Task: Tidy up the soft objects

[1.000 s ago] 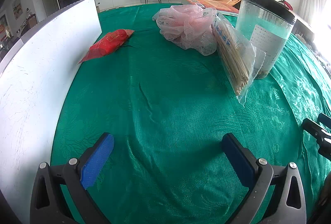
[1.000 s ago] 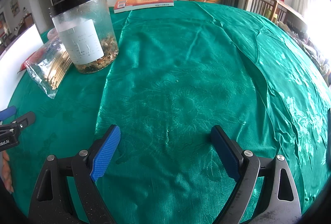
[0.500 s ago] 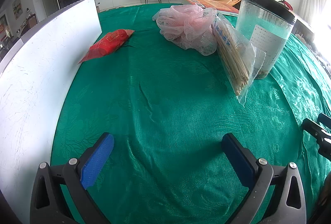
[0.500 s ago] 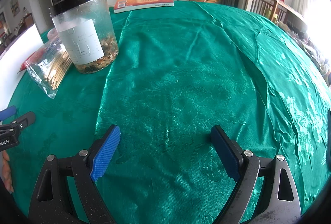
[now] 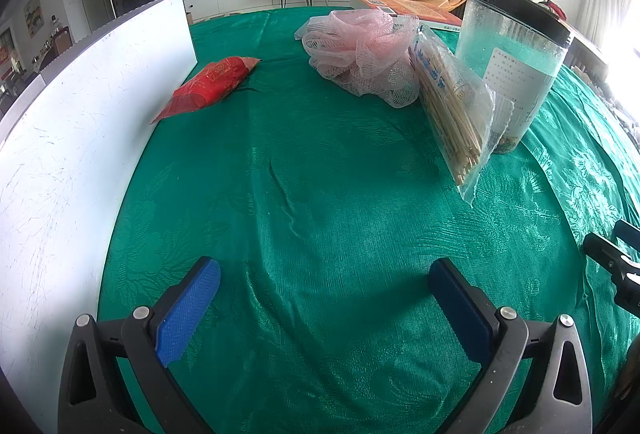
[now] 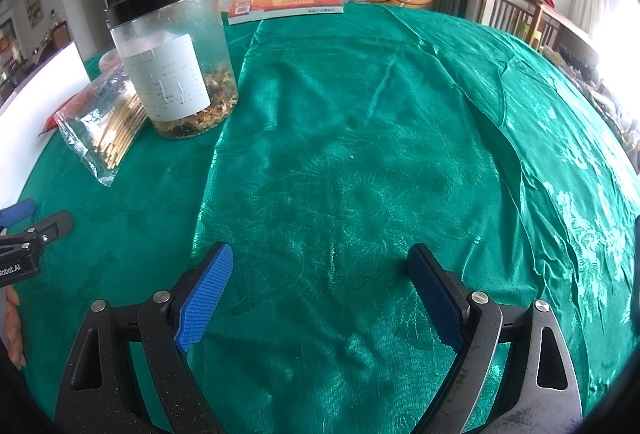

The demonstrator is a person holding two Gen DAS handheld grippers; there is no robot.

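Note:
In the left wrist view a pink mesh bath puff (image 5: pixel 362 51) lies far ahead on the green tablecloth (image 5: pixel 320 193). A red soft packet (image 5: pixel 208 83) lies to its left, beside the white board (image 5: pixel 68 137). A clear bag of wooden sticks (image 5: pixel 452 105) leans on a clear jar (image 5: pixel 516 65). My left gripper (image 5: pixel 324 278) is open and empty, low over the cloth, well short of these things. My right gripper (image 6: pixel 320 266) is open and empty over bare cloth (image 6: pixel 380 153); the jar (image 6: pixel 176 61) and stick bag (image 6: pixel 108 121) are at its far left.
An orange book (image 6: pixel 284 3) lies at the table's far edge. The white board stands along the left side. Each gripper's tip shows at the other view's edge: the right gripper (image 5: pixel 612 258) and the left gripper (image 6: pixel 28 234). Chairs stand at the right beyond the table.

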